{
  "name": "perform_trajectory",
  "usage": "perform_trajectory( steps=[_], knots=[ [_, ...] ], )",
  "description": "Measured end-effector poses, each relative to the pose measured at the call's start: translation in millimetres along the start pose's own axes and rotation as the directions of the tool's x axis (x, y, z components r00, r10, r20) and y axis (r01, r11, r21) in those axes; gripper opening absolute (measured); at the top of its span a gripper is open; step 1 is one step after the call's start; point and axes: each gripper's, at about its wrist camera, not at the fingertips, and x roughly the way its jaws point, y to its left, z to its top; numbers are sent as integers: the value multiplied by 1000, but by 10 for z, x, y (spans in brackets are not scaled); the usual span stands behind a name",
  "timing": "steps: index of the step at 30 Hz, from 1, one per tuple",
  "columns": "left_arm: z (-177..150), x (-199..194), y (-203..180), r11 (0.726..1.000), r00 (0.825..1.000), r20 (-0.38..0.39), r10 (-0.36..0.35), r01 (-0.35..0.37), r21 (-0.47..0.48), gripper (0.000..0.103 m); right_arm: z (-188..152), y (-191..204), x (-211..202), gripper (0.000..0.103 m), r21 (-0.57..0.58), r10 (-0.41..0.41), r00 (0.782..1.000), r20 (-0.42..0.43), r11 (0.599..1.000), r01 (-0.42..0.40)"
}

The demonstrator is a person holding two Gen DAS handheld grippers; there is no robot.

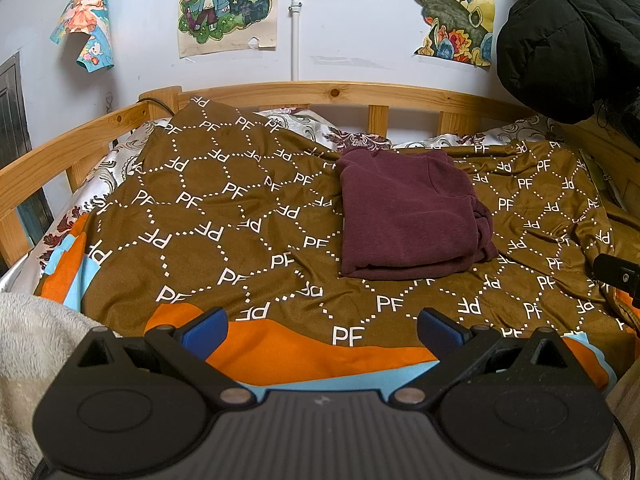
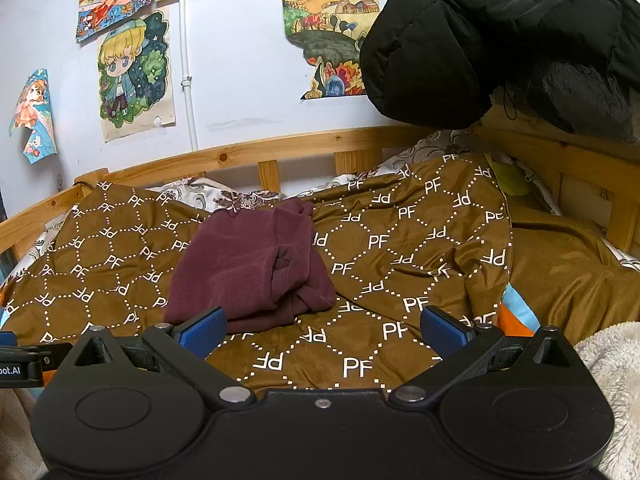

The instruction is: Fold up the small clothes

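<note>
A maroon garment (image 1: 408, 216) lies folded into a thick rectangle on the brown patterned blanket (image 1: 224, 208), with a sleeve bunched at its right edge. From the right wrist it shows as the same maroon garment (image 2: 248, 268) left of centre on the blanket (image 2: 400, 248). My left gripper (image 1: 322, 326) is open near the bed's front edge, well short of the garment, with nothing between its blue pads. My right gripper (image 2: 324, 326) is open too, its left blue pad (image 2: 202, 330) just in front of the garment's near edge.
A wooden bed rail (image 1: 320, 92) runs behind the blanket against a wall with drawings. A black puffy jacket (image 2: 500, 40) hangs at the upper right. A white fleece (image 1: 28, 340) lies at the near left and a fleece (image 2: 612, 380) at the near right.
</note>
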Motion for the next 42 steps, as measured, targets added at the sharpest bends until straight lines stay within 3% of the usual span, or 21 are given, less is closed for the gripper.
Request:
perform_trajectory(
  steps=[42],
  knots=[
    [-3,37,53,1000,999,-29,15,-15,16,102,11,-7,7,103,1,0,1000,-5,1000,0]
  ],
)
